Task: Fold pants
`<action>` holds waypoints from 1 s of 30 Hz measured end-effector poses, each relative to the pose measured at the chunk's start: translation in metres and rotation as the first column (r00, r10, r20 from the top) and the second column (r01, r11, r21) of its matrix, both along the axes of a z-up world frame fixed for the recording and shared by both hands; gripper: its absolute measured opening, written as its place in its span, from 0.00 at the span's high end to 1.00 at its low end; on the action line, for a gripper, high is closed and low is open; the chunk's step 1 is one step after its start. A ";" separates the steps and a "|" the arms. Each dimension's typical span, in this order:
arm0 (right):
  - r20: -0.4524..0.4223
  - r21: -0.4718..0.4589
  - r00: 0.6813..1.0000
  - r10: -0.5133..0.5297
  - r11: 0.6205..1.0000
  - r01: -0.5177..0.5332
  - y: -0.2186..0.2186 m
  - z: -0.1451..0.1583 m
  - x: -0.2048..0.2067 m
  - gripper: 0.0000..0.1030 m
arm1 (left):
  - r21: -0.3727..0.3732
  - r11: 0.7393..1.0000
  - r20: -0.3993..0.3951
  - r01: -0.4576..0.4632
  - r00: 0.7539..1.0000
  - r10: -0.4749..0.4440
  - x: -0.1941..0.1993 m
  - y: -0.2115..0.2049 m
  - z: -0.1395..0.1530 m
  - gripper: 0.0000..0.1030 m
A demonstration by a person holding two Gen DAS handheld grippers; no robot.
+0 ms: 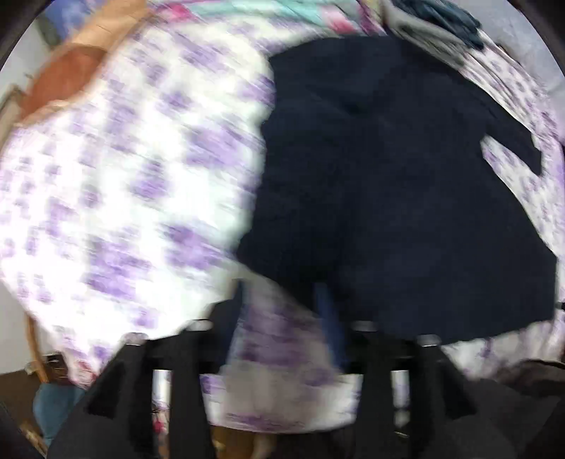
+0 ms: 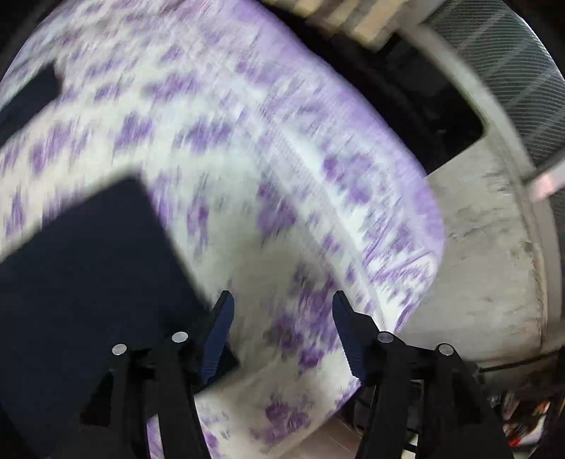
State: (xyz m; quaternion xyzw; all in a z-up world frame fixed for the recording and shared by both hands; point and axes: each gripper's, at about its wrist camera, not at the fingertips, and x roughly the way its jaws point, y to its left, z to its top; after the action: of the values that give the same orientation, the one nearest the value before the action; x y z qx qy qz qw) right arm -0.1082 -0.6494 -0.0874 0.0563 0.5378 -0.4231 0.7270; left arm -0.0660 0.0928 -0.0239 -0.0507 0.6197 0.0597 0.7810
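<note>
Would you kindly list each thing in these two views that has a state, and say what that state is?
Pants: lying spread on the bed, dark, not held by either gripper.
Bedsheet: purple and white, covering the bed, under the pants.
Left gripper: open, nothing between the fingers, over the sheet at the edge of the pants.
Right gripper: open, empty, beside the pants.
Clothes pile: heaped at the far end.

Pants (image 1: 388,183) flat on bedsheet (image 1: 123,176), clothes pile (image 1: 441,21) behind.
</note>
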 end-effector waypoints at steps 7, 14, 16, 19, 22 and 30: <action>0.298 0.048 0.907 0.297 0.945 -0.325 0.052 0.018 0.113 0.23 | 0.141 0.987 0.269 -0.079 0.962 0.039 0.048 0.020 0.058 0.20; 0.458 0.138 0.807 0.373 0.867 -0.479 0.071 0.007 0.277 0.19 | 0.187 0.973 0.290 -0.138 0.954 0.079 0.146 -0.015 0.012 0.19; 0.432 0.210 0.836 0.339 0.863 -0.459 0.065 -0.012 0.308 0.21 | 0.191 0.972 0.275 -0.135 0.958 0.079 0.160 -0.026 -0.011 0.19; 0.400 0.350 0.853 0.335 0.804 -0.480 0.062 -0.034 0.330 0.87 | 0.271 0.959 0.215 -0.084 0.976 0.025 0.167 -0.044 -0.043 0.19; 0.483 0.267 0.790 0.379 0.795 -0.545 0.053 0.005 0.313 0.89 | 0.319 0.945 0.169 -0.074 0.985 0.020 0.179 -0.047 -0.062 0.19; 0.111 0.085 0.948 0.299 0.947 -0.309 -0.001 -0.009 0.309 0.35 | 0.303 0.952 0.193 -0.043 0.981 -0.017 0.205 -0.044 -0.050 0.18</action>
State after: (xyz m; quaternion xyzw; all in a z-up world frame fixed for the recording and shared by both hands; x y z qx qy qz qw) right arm 0.2010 -0.6509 -0.0959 0.0296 0.5251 -0.2749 0.8049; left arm 0.1387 0.0487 -0.0737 0.0611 0.5240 0.1547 0.8353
